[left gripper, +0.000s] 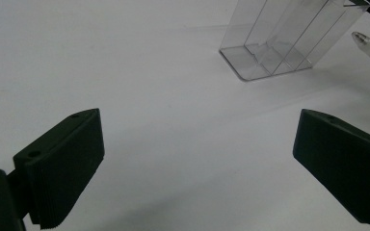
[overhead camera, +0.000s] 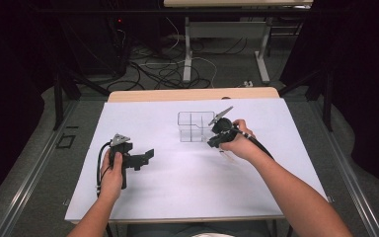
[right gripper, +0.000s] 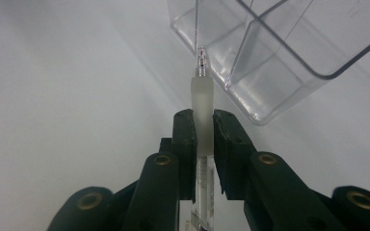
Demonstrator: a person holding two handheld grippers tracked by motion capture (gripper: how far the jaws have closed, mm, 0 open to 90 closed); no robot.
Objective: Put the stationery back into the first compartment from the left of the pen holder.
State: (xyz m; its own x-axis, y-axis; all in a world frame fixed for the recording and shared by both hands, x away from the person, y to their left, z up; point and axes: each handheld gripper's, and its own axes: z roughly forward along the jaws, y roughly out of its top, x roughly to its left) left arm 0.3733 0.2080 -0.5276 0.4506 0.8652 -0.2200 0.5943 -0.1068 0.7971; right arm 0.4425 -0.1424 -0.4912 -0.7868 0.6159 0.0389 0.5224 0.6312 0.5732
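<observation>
A clear pen (right gripper: 202, 94) with a frosted grip is clamped between the jaws of my right gripper (right gripper: 203, 119), its tip pointing up at the near wall of a clear plastic organizer (right gripper: 270, 62). In the high view the right gripper (overhead camera: 217, 139) hovers just right of the organizer (overhead camera: 194, 127), which stands upright with several compartments in the middle of the white table. My left gripper (overhead camera: 147, 156) rests low on the table's left side, jaws wide apart with nothing between them (left gripper: 197, 139). It faces the organizer (left gripper: 279, 43) from a distance.
The white tabletop (overhead camera: 177, 187) stretches around both hands, with its wooden far edge (overhead camera: 192, 94) behind the organizer. Beyond it are desk legs and loose cables (overhead camera: 168, 69) on the floor. Metal rails run along both sides.
</observation>
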